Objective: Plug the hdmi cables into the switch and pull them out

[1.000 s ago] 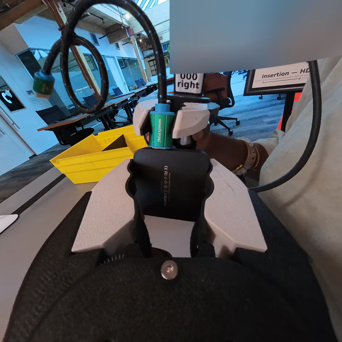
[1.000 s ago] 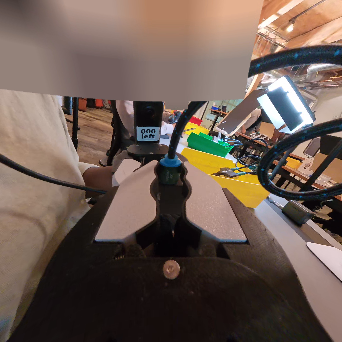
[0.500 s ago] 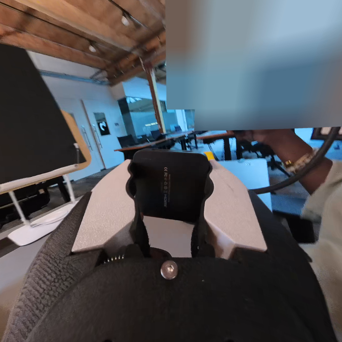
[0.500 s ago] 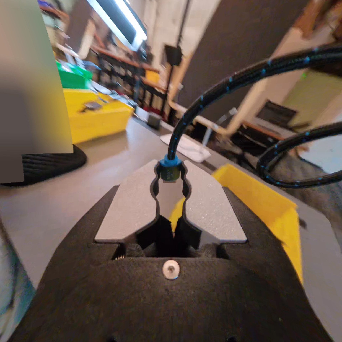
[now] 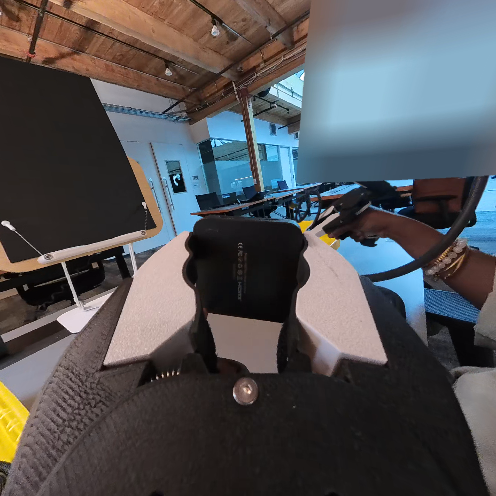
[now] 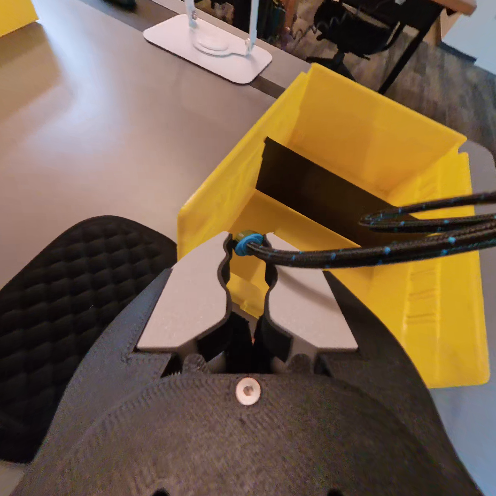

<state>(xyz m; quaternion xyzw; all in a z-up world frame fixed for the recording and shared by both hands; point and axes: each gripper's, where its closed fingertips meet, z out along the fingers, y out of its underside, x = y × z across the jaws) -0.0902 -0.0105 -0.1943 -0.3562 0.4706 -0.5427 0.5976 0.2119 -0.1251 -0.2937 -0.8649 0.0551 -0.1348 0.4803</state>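
My left gripper [image 5: 247, 236] is shut on the black HDMI switch [image 5: 245, 268] and holds it up in the air, label side facing me. No cable is in the switch's far edge. My right gripper [image 6: 248, 237] is shut on a green HDMI plug with a blue collar [image 6: 247, 239]. Its black braided cable [image 6: 375, 251] runs off to the right in loops. The plug hangs over the near compartment of a yellow bin [image 6: 402, 295]. In the left wrist view, a person's hand [image 5: 375, 228] holds the other gripper at the right.
The yellow bin has a black divider [image 6: 322, 185] and stands on the grey table [image 6: 107, 134]. A black quilted mat [image 6: 53, 281] lies to its left. A white stand base [image 6: 209, 51] sits at the table's far edge. It holds a dark board [image 5: 53, 161]. Some 35 cm of space lies between my two pairs of fingers.
The green plug has come out of the switch. My right gripper has swung away with it and now points down over the yellow bin. My left gripper has turned left with the switch.
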